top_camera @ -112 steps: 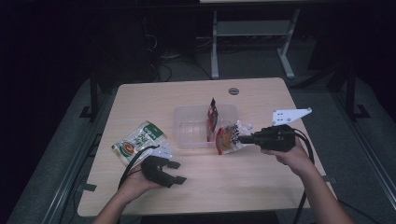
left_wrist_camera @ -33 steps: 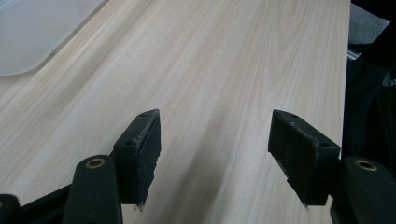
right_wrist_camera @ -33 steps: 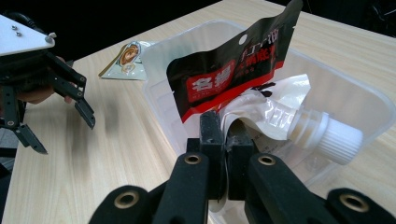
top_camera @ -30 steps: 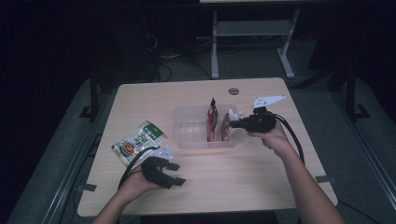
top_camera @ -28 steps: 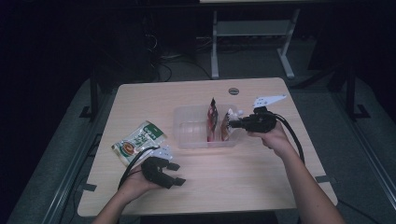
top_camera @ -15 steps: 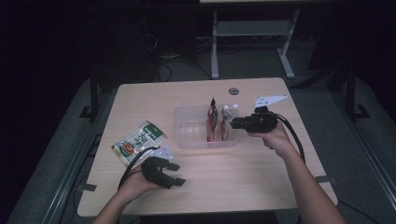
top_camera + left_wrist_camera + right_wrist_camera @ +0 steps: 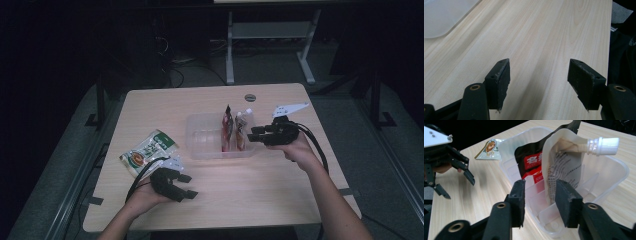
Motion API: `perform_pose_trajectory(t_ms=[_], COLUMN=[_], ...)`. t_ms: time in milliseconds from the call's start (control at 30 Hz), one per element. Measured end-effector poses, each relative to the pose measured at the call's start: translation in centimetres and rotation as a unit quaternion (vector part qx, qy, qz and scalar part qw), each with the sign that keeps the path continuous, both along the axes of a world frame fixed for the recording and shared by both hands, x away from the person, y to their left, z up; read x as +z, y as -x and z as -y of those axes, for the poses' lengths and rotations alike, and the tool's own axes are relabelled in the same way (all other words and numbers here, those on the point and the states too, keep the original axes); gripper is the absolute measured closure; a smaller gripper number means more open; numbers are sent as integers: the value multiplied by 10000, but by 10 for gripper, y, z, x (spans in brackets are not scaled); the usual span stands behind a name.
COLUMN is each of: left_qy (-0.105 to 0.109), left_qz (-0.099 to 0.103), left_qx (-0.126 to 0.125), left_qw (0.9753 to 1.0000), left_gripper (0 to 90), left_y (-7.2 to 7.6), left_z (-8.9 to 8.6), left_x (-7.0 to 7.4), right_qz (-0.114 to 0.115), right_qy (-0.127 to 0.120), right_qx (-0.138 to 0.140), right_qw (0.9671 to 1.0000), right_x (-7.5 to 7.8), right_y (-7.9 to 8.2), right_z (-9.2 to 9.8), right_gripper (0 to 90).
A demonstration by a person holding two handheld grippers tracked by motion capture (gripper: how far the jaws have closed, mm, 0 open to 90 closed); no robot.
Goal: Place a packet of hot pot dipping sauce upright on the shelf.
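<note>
A clear plastic container (image 7: 205, 137) with dividers sits mid-table. Two pouches stand upright in its right end: a black and red one (image 7: 228, 129) and a beige spouted pouch (image 7: 242, 127) with a white cap. My right gripper (image 7: 251, 135) hovers at the container's right wall, open and holding nothing. In the right gripper view its jaws (image 7: 540, 187) stand just short of the spouted pouch (image 7: 566, 165), with the container wall (image 7: 621, 172) behind. My left gripper (image 7: 191, 187) rests near the front left of the table, open and empty, over bare wood (image 7: 539, 65).
A green snack packet (image 7: 148, 151) lies flat on the table (image 7: 280, 190), left of the container and just beyond the left hand. The container's left compartments hold nothing. A round grommet (image 7: 250, 97) sits near the far edge. Dark floor and a metal stand lie beyond.
The right gripper carried the spouted pouch from beside the container into it, stood it next to the black pouch and let go. The left gripper has stayed put.
</note>
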State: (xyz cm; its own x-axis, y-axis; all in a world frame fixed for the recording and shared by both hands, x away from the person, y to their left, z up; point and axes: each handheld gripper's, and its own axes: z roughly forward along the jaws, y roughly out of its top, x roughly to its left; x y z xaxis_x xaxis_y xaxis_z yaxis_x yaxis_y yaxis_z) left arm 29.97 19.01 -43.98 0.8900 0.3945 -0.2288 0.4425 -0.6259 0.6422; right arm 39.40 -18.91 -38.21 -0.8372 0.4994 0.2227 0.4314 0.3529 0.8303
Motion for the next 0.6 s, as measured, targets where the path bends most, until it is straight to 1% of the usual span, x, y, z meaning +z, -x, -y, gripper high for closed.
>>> perform_pose_trajectory(t_ms=[67,167,233,367,433,500,533,600], left_qy=[-8,-19,-17,22,8,2,21,43], left_qz=[2,20,23,34,59,40,55,58], left_qx=[13,10,8,49,34,64,72,95], left_qw=[10000,10000,10000,10000,10000,10000,10000,9999], left_gripper=[342,342,342,343,343,343,343,343], left_y=[0,0,0,0,0,0,0,0], left_z=[0,-1,-1,-2,-3,-3,-3,-4], left_x=[1,1,1,2,2,2,1,1], right_qz=[20,142,139,144,116,149,130,132], right_qy=[26,55,103,101,193,331,342,418], right_qx=[18,83,69,81,222,231,271,264], right_qw=[10000,9998,9998,9998,9995,9991,9990,9987], right_x=[2,4,4,4,2,-1,-2,-5], right_y=[4,12,16,25,31,37,40,47], right_z=[0,0,1,3,1,-2,-3,-6], right_gripper=[556,534,526,500,480,464,453,424])
